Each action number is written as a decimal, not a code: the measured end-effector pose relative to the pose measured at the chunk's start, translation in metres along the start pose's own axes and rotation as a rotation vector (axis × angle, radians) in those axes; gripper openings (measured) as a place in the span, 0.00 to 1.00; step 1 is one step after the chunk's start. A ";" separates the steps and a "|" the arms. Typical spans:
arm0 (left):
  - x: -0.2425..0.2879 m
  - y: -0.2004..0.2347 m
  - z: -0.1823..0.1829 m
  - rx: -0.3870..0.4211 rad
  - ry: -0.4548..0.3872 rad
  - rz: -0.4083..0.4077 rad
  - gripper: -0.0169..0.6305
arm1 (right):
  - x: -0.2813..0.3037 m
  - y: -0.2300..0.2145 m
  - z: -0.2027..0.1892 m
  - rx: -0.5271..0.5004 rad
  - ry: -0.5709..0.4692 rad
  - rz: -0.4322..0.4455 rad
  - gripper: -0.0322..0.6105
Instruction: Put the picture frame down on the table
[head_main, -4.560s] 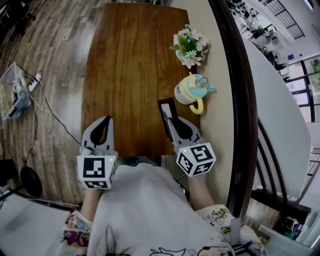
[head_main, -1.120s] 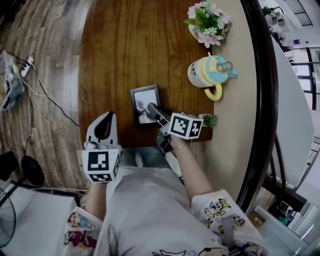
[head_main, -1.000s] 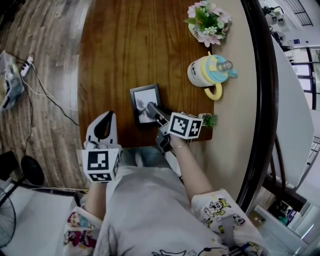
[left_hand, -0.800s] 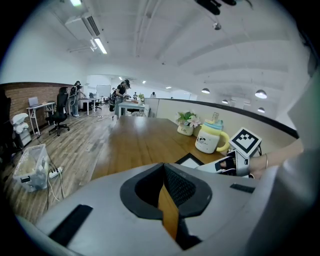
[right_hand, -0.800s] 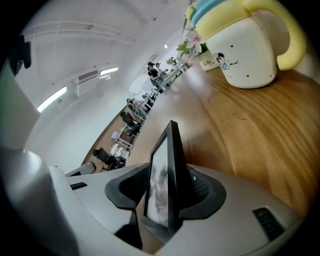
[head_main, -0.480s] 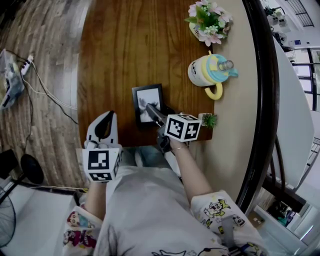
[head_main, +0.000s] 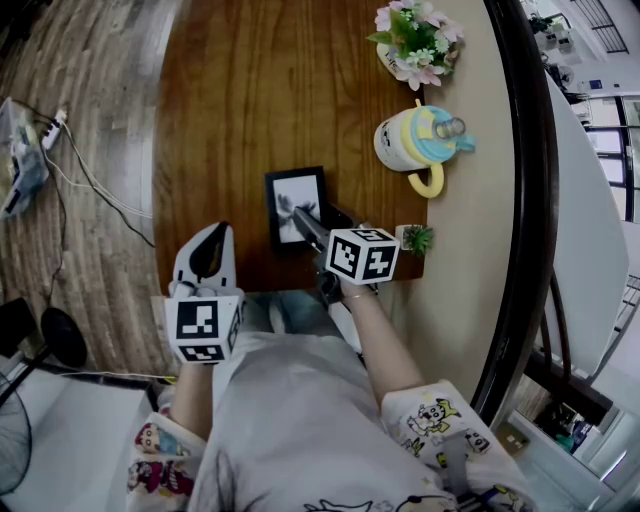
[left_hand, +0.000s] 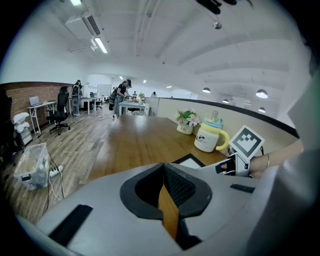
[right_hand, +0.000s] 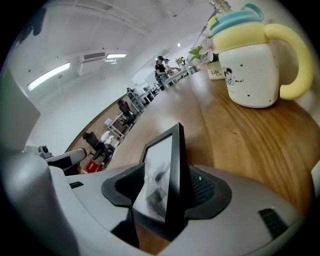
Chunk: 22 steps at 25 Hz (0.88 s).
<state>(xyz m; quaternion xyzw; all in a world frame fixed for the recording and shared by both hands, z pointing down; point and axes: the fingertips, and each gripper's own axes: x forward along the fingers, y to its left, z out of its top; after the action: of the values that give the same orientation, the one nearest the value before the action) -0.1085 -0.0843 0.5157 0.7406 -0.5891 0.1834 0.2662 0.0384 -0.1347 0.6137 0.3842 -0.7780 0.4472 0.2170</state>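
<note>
The picture frame (head_main: 296, 203) is black with a white mat and a grey picture. It faces up over the near part of the wooden table (head_main: 240, 100). My right gripper (head_main: 303, 217) is shut on its near right corner. In the right gripper view the frame (right_hand: 167, 170) stands edge-on between the jaws, pinched by both pads. I cannot tell whether the frame touches the tabletop. My left gripper (head_main: 214, 236) hovers at the table's near edge, left of the frame, shut with nothing in it. The left gripper view shows the frame (left_hand: 192, 161) ahead to the right.
A yellow and white mug with a blue lid (head_main: 412, 145) stands right of the frame. A pot of pink flowers (head_main: 412, 35) sits further back. A tiny green plant (head_main: 415, 238) is by the table's near right corner. Cables and a bin lie on the floor to the left.
Since 4.6 s ago the right gripper has turned the frame from edge-on to face up. Over the last second the frame shifted slightly right. The left gripper has not moved.
</note>
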 end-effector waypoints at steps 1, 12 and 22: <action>0.000 0.001 0.000 0.003 -0.007 0.004 0.03 | 0.000 0.000 0.000 -0.004 -0.001 -0.003 0.41; -0.001 -0.003 -0.006 0.007 0.005 -0.003 0.03 | -0.006 -0.010 0.001 -0.014 -0.019 -0.042 0.43; 0.000 -0.011 -0.001 0.016 -0.006 -0.013 0.03 | -0.017 -0.016 0.005 -0.001 -0.040 -0.045 0.43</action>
<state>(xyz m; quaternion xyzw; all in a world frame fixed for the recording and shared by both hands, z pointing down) -0.0982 -0.0816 0.5145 0.7471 -0.5837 0.1840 0.2596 0.0616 -0.1370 0.6080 0.4106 -0.7735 0.4341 0.2115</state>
